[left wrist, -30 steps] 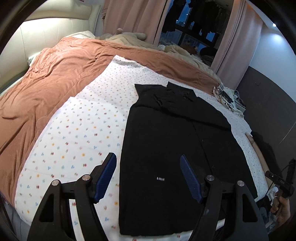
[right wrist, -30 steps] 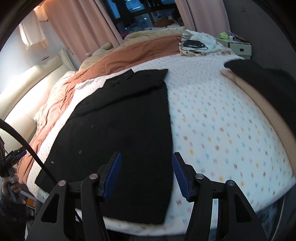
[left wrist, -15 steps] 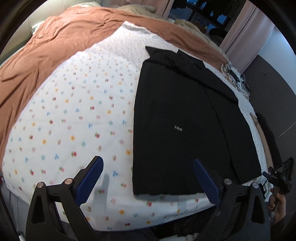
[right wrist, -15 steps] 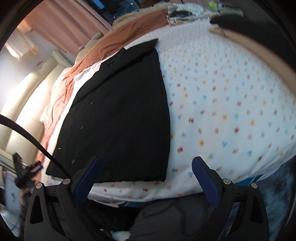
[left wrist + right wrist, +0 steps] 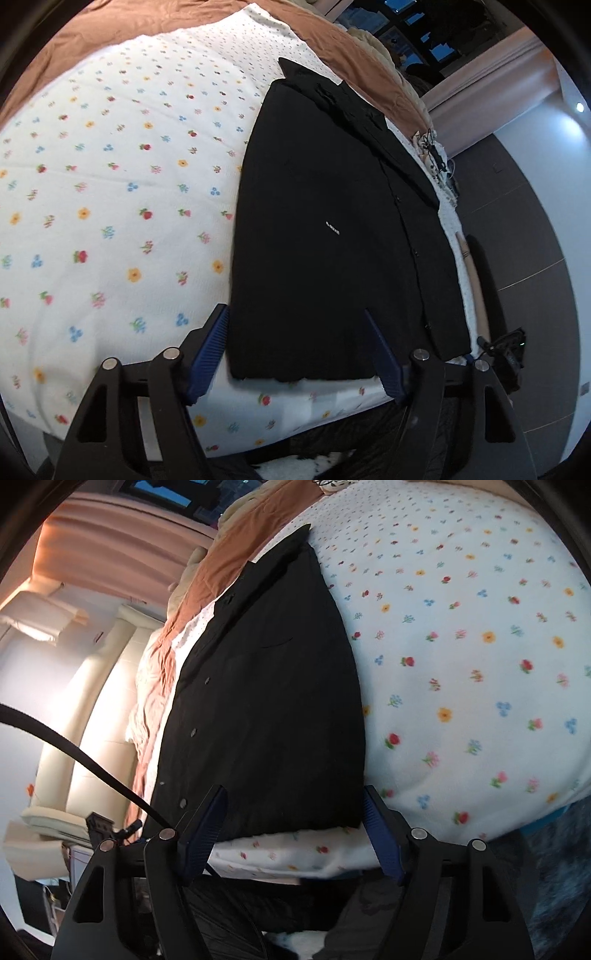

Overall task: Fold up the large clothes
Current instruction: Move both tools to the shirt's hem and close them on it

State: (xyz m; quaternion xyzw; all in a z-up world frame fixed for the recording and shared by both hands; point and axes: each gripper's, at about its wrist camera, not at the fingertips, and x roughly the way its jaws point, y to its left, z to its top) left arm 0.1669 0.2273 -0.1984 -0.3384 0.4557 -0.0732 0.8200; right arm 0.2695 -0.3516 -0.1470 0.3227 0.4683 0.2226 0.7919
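A black buttoned shirt [image 5: 325, 229] lies flat on a white flowered sheet [image 5: 110, 206], sleeves folded in, collar at the far end. My left gripper [image 5: 295, 350] is open, just above the hem's left corner, with the hem between the blue pads. In the right wrist view the same shirt [image 5: 266, 701] lies on the sheet [image 5: 461, 646]. My right gripper [image 5: 293, 830] is open over the hem's right corner. Neither holds cloth.
A brown blanket [image 5: 110, 22] covers the bed beyond the sheet. The bed's near edge runs just under both grippers. A cream headboard [image 5: 96, 716] and pink curtains [image 5: 110, 546] are on the left. A dark garment [image 5: 491, 288] lies at the sheet's right edge.
Both grippers opened wide, then dropped low and moved in over the shirt's hem corners. The shirt has not moved.
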